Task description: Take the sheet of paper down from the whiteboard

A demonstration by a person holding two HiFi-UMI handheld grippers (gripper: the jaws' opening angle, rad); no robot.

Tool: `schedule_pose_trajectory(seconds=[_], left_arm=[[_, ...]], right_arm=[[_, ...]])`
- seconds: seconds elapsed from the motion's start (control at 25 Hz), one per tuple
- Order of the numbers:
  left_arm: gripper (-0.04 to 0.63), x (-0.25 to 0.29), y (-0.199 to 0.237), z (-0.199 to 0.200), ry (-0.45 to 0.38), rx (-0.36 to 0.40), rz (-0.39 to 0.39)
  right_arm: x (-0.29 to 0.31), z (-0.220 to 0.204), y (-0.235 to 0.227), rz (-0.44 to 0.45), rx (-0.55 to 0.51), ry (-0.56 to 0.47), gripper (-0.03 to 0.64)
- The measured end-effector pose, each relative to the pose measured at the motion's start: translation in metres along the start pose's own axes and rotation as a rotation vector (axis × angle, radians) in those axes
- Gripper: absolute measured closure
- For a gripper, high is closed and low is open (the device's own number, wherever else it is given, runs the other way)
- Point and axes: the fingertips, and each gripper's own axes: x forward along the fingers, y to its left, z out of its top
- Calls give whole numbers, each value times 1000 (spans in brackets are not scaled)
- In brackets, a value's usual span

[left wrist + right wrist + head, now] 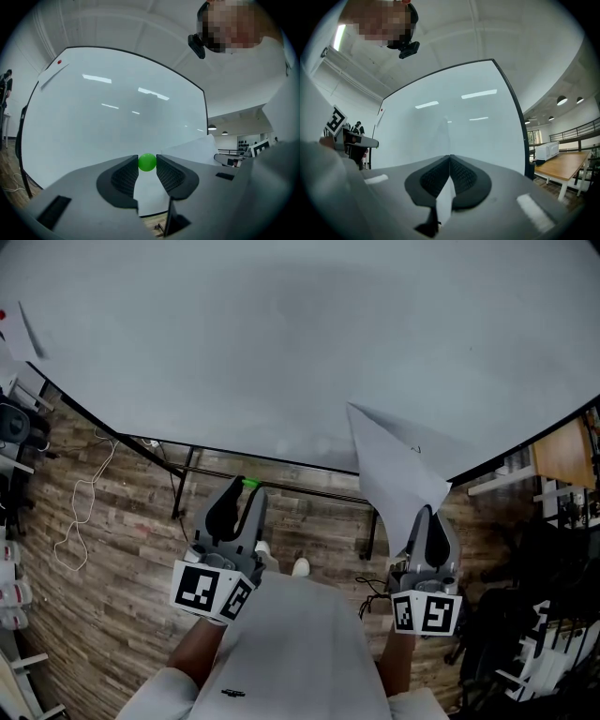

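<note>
In the right tongs (429, 514), the sheet (394, 465) points lengthwise toward the whiteboard (281, 343).

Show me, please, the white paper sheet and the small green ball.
white paper sheet (398, 476), head view, its flat middle.
small green ball (147, 162), left gripper view, its centre.

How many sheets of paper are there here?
2. One sheet is pinched in the right gripper, in front of the whiteboard's lower edge. The other sheet is held by a red magnet at the whiteboard's upper left corner. None seems hidden.
</note>
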Motion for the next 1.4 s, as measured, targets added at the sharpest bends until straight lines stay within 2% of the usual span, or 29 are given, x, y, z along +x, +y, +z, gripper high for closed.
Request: schedule_pose_trajectory(seconds=[0.36,1.4], left_arm=[[474,-4,-8,-2,-4,23,-18],[474,-14,-19,-3,-9,8,-24]], right_arm=[[-8,-7,1,10,-14,10,606],[-8,-10,18,67,-13,29,606]])
